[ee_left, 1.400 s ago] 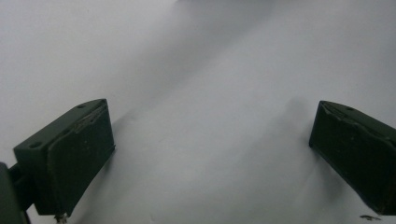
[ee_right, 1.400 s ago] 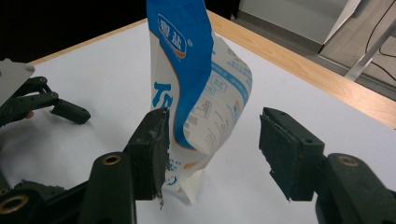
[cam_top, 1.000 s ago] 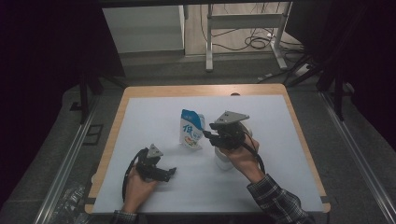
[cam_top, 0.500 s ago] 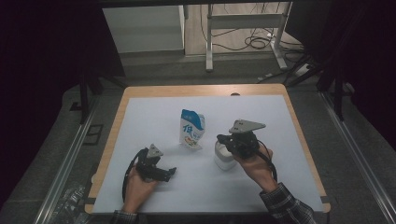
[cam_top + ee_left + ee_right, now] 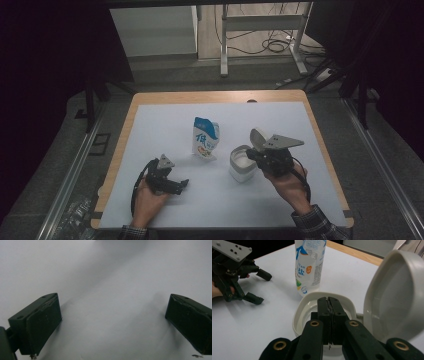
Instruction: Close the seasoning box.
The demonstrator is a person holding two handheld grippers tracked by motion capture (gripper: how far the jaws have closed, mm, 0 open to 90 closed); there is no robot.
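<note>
A white container [image 5: 242,162] with a hinged lid [image 5: 257,138] stands on the white-covered desk [image 5: 320,150], and everything else is easiest placed from it. Its lid is swung up and stands open on the side away from the person, leaving the mouth clear, presumably so something can go in or come out. In the right gripper view the inside looks pale, and whether it holds anything cannot be told.

The right gripper [image 5: 328,305] sits just beside the container on the person's right, its nose poised over the near rim. Its fingers are pressed flat together with nothing between them, which suits nudging or flipping a lid more than grasping.

A blue-and-white pouch [image 5: 205,138] stands upright just beyond and to the left of the container, close to it without clearly touching; standing upright probably keeps its top within easy reach.

The left gripper [image 5: 176,185] rests on the desk well to the left of the container, nearer the person. Its fingers [image 5: 42,320] are spread wide over bare white surface, holding nothing, so it seems to be parked out of the way.
</note>
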